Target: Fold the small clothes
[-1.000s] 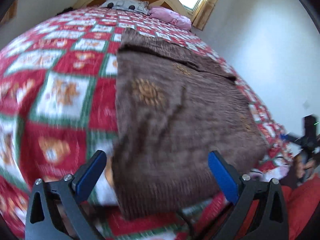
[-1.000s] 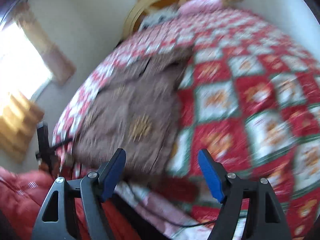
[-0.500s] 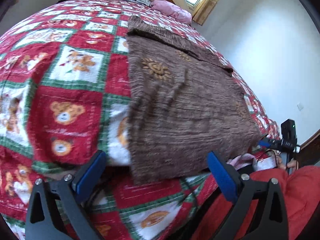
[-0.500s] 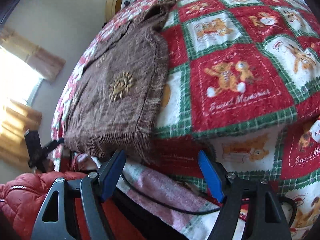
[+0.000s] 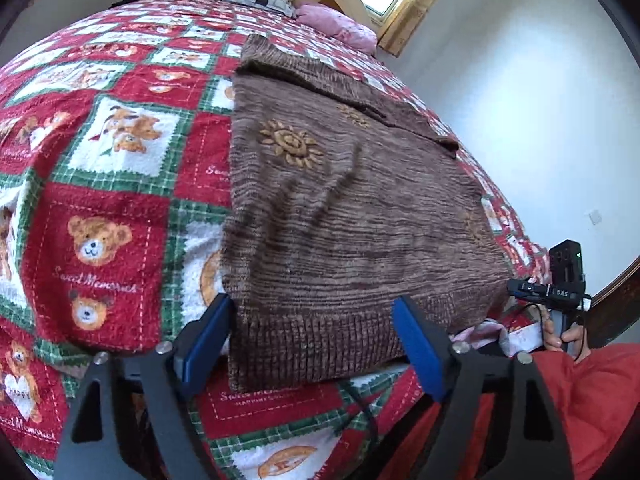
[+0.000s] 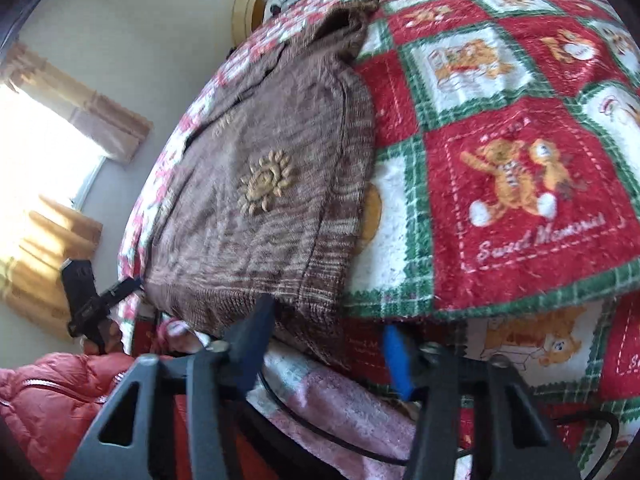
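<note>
Bed [image 5: 120, 208] carried the brown sweater [image 5: 340, 220], spread flat, hem at the near edge; no fold made yet. Left tool [image 5: 316, 340] had been narrowing, straddling the hem. Right tool [image 6: 324, 340] likewise, gripping nothing.

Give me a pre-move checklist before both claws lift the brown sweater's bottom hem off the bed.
1. Brown sweater lies flat on the bear quilt: ok.
2. Hem between left claw jaws, which have just been closing: ok.
3. Left pads pressing the knit: not ok, gaps show.
4. Right claw around its hem corner, jaws just been closing: ok.
5. Right pads gripping: cannot tell.
6. Black cable clear of the right claw: not ok, it runs just below.
</note>
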